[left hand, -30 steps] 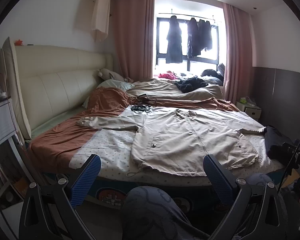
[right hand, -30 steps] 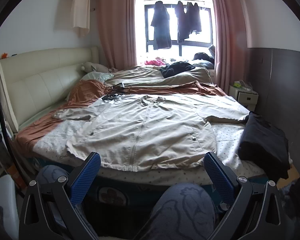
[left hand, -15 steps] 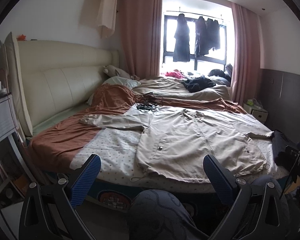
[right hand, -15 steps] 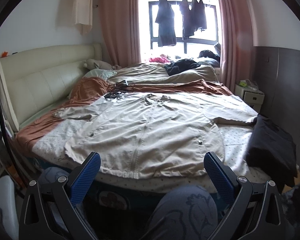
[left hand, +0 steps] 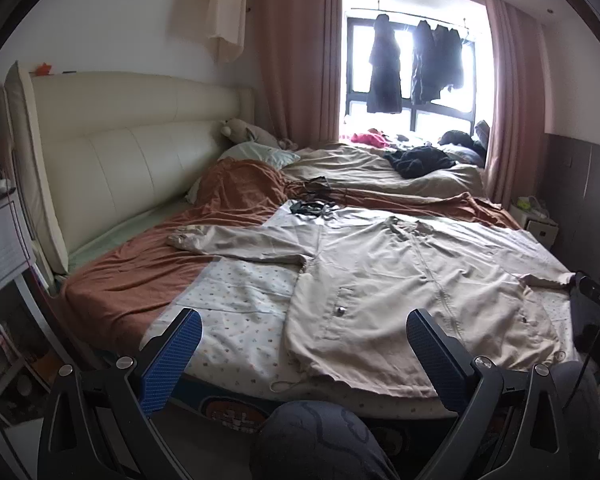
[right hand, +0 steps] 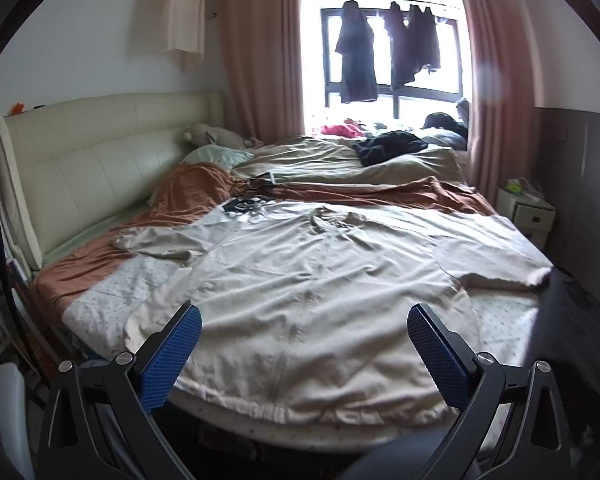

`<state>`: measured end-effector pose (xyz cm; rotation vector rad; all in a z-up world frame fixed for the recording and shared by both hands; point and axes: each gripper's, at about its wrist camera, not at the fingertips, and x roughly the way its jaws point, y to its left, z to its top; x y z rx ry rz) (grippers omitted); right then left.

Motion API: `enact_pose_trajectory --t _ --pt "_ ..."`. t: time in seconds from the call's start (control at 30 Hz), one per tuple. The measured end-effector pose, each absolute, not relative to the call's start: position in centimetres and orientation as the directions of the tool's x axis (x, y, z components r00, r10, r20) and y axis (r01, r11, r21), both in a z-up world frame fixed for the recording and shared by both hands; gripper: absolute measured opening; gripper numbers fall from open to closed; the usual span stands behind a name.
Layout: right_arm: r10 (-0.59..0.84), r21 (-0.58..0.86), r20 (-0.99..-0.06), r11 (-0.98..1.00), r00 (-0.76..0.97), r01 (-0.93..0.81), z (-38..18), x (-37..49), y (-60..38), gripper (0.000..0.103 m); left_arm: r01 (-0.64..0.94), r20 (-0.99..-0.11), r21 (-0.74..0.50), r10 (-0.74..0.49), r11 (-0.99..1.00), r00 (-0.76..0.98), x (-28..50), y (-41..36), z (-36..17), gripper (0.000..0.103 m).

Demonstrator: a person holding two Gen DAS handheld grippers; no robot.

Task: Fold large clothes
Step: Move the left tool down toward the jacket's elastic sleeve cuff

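**nightowl_22:** Both sets of jaws are spread wide, nothing between them. The left gripper (left hand: 304,336) hangs off the near edge of the bed (left hand: 236,344), over the jacket's left hem corner, and the right gripper (right hand: 304,338) hangs over the hem around the zip. Neither one is touching cloth.

**foldfan:** ok and the jacket itself?

**nightowl_22:** The beige zip-up jacket (left hand: 412,292) lies flat, front up, zipped, on a dotted white sheet (left hand: 244,308). Collar points toward the window, hem at the near edge. One sleeve (left hand: 240,240) runs out toward the cream headboard (left hand: 112,160), its cuff on the rust-orange blanket (left hand: 140,264). The other sleeve (right hand: 496,256) goes out to the opposite side, its cuff right up against a dark garment (right hand: 572,320) at that edge of the bed.

**foldfan:** anything else on there?

**nightowl_22:** A small tangle of black cables (left hand: 308,206) just past the collar, and a black garment (left hand: 420,162) heaped on the tan duvet (left hand: 348,168) by the window. A knee (left hand: 320,436) in patterned trousers shows low in the left wrist view.
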<state>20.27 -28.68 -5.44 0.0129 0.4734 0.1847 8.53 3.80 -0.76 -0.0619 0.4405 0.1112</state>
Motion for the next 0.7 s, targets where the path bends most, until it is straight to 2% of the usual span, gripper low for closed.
enact_pose_trajectory --t 0.3,0.7 --pt "0.241 0.079 -0.439 0.97 0.866 -0.23 -5.0 25.7 -28.7 0.103 -0.18 -0.432 -0.003 0.161 0.984 0.887 12.7 4.6 0.9 0.103" --pt "0.23 0.068 -0.474 0.972 0.85 -0.225 -4.1 33.7 -29.3 0.103 -0.185 -0.441 0.045 0.186 0.982 0.878 21.6 7.3 1.6 0.103"
